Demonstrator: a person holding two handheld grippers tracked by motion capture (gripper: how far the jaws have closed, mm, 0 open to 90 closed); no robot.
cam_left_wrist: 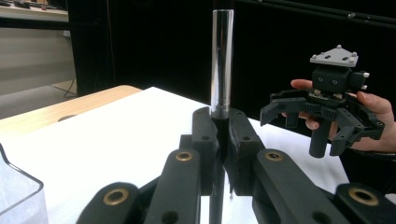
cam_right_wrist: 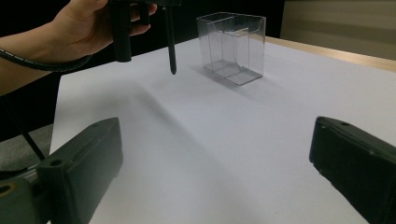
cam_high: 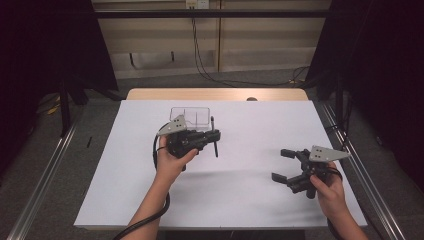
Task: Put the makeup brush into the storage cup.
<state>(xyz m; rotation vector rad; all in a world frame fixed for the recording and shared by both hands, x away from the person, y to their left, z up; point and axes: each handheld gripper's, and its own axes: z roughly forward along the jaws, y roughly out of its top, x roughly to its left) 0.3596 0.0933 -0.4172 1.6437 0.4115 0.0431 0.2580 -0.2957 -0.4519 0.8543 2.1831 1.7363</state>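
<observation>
left gripper (cam_high: 214, 137) — jaws clamped on dark pen (cam_high: 214, 136), upright between pads, just beside clear box (cam_high: 190, 116) | right gripper (cam_high: 284, 165) — jaws wide apart, nothing between them

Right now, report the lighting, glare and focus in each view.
High view: white sheet evenly lit, room edges dark, soft shadow under the left gripper. Left gripper view: pen shows a glare streak, near jaws soft. Right gripper view: clear box glints; right gripper jaws blurred.
</observation>
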